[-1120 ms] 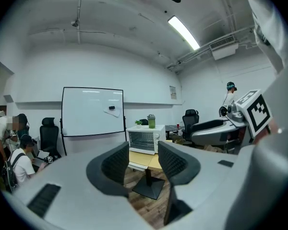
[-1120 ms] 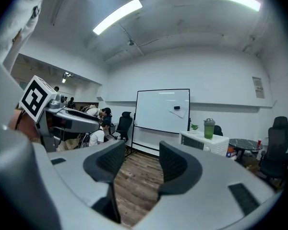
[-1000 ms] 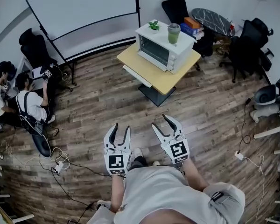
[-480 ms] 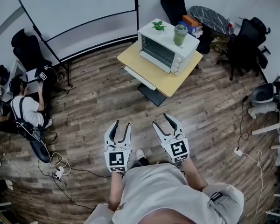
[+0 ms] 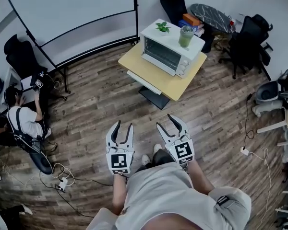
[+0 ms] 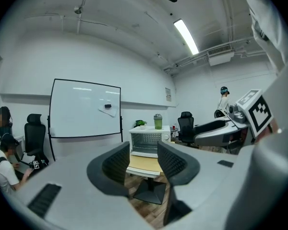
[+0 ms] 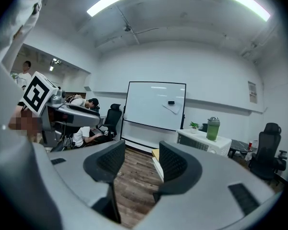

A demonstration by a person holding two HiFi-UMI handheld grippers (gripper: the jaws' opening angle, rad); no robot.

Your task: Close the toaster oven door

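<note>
The white toaster oven (image 5: 170,49) stands on a yellow table (image 5: 134,61) across the room, its dark window facing me; how its door stands is too small to tell. It also shows in both gripper views, as the oven (image 6: 149,143) and the oven (image 7: 201,140). My left gripper (image 5: 124,125) and right gripper (image 5: 166,121) hang side by side over the wooden floor, well short of the table. Each has its jaws a little apart with nothing between them. Between the left gripper's (image 6: 144,159) pads I see the oven; the right gripper (image 7: 142,159) points left of it.
A green bottle (image 5: 186,35) and a small plant (image 5: 162,27) stand on the oven. A white slab (image 5: 144,82) juts out under the table's front edge. A whiteboard (image 5: 77,18) stands at the back left, people (image 5: 24,119) sit at far left, office chairs (image 5: 245,42) at right, cables (image 5: 62,176) cross the floor.
The room has slid a little leftward in the head view. Both grippers keep their places in front of the body, still empty.
</note>
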